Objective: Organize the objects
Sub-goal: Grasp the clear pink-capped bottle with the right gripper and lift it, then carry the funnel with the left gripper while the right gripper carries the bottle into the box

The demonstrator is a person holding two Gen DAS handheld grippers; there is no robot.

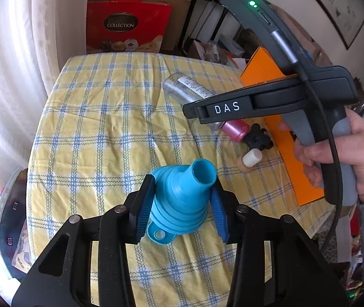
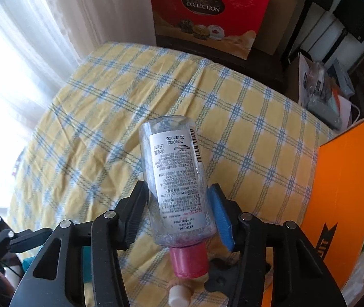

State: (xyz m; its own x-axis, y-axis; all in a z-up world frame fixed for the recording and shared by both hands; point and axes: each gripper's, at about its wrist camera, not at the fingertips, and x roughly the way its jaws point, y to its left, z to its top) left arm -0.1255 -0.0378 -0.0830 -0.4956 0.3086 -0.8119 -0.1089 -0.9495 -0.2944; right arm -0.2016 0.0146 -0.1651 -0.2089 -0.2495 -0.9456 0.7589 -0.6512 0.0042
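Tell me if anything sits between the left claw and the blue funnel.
Nothing visible does. The left claw already straddles the blue funnel on the checked cloth, a pad at each side.

"COLLECTION" on red box [image 1: 128,25], "DAS" on right tongs [image 1: 226,107], "L'OREAL" on bottle [image 2: 176,179]

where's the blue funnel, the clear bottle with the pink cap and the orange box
blue funnel [image 1: 182,199]: left wrist view, on its ribbed cone
clear bottle [image 2: 176,179]: right wrist view, on its white label
orange box [image 2: 345,179]: right wrist view, on its flat top
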